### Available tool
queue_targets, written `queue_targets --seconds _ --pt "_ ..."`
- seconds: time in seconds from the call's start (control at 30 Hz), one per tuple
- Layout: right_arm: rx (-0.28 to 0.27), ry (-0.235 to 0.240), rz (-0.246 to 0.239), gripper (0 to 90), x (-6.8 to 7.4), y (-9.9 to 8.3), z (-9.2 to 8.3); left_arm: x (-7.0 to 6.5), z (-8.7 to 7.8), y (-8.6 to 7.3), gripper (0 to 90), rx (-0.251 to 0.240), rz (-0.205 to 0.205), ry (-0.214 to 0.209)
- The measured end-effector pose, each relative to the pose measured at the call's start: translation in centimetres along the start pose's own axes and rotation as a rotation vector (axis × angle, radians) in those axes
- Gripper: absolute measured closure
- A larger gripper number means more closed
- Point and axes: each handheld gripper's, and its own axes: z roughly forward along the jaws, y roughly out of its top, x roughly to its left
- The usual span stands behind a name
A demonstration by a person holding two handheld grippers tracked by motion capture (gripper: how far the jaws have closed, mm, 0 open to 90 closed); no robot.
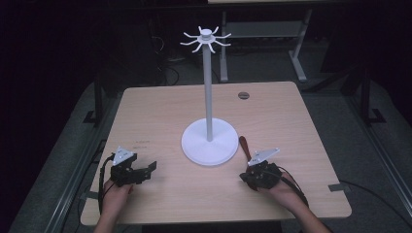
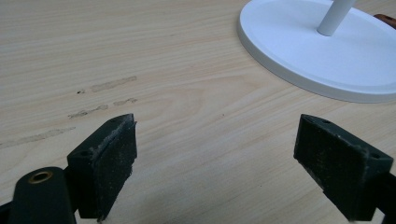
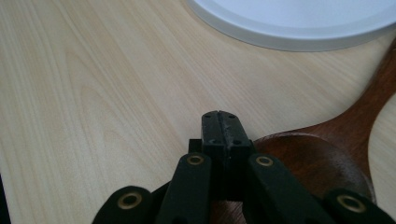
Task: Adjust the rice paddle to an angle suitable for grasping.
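In the high view, the right tongs cover the bowl of the wooden spoon, so just its dark handle pokes out beside the white stand. In the right gripper view, the spoon is cut off by the right and bottom edges, and the tongs hide part of its bowl; whether they touch it cannot be told. The stand's base runs off the top there. In the left gripper view, the base and pole are cropped by the top and right edges, and a brown sliver at the right edge is too small to identify. Beyond the counter, the room is too dark to read.
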Motion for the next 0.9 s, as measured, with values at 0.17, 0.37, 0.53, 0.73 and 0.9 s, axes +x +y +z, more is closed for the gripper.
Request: queue_targets --seconds 0.17,0.37,0.53,0.73,0.9 --pt "0.005 0.000 0.008 89.9 -0.1 -0.1 -0.2 0.0 -0.1 0.0 12.7 0.000 0.004 0.000" --pt "0.003 -0.014 0.027 89.9 -0.7 -0.3 -0.4 0.0 -0.1 0.0 12.6 -0.001 0.002 0.000" --pt "0.005 -0.018 0.042 89.9 -1.1 -0.5 -0.6 0.0 -0.1 0.0 12.7 0.002 0.004 -0.002" --pt "0.008 -0.030 0.054 89.9 -1.8 -0.7 -0.9 -0.1 0.0 0.0 12.7 -0.003 0.001 -0.003" --pt "0.018 -0.040 0.079 89.9 -2.5 -1.1 -1.2 0.0 -0.1 0.1 12.7 0.000 0.004 -0.003"
